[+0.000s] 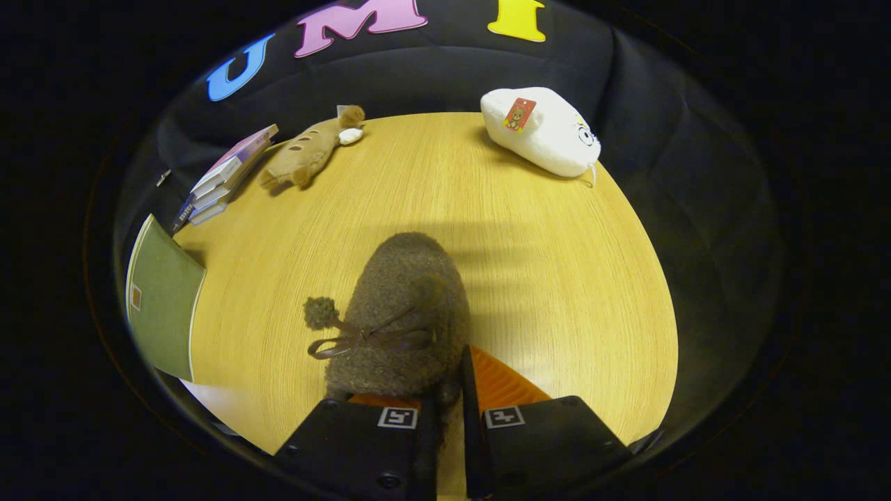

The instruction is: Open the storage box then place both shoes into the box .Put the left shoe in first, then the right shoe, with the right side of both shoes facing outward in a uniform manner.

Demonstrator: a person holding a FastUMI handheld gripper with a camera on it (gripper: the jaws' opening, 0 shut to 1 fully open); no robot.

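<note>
A fuzzy brown shoe (407, 313) with a ribbon bow and a pom-pom hangs just ahead of my fingers, its toe pointing away over the wooden table (543, 278). My gripper (451, 410) is shut on the shoe's rear collar, the two fingers standing almost together with the fuzzy edge pinched between them. The shoe's orange lining (501, 379) shows beside the right finger. The shoe throws a shadow on the table beyond it, so it seems lifted.
A green book or folder (163, 299) lies at the table's left edge. A stack of books (226, 174) and a tan plush toy (310, 149) sit at the far left. A white plush toy (546, 132) rests at the far right corner.
</note>
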